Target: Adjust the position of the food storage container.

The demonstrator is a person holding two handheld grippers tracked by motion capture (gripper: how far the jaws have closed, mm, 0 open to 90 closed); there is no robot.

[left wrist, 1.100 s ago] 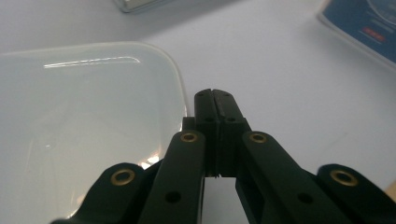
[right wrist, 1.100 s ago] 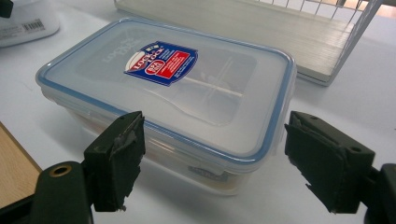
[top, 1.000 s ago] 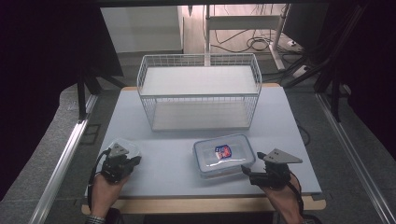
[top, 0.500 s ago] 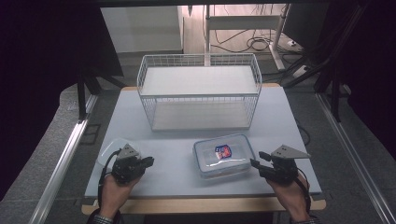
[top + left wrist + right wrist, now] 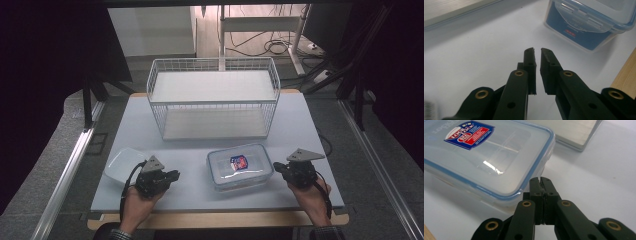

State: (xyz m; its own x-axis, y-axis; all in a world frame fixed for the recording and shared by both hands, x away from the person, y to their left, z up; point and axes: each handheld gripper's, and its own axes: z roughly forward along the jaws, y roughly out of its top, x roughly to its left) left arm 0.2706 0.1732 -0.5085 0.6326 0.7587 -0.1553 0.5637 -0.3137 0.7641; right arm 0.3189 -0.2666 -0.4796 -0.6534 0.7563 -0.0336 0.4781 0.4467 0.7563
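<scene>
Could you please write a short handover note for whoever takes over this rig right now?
Left gripper: jaws nearly shut with a thin gap, nothing between them, low over the table left of the container.
Right gripper: its jaws have just closed, empty, tips at the container's right end.
Things: clear lidded container with a blue seal sits near the front edge, lid on. White plate lies at the front left, beside the left gripper. Wire basket stands at the back.
Done: nothing placed in the basket.
Left: probably to grip the container and move it; neither gripper holds it yet.
</scene>
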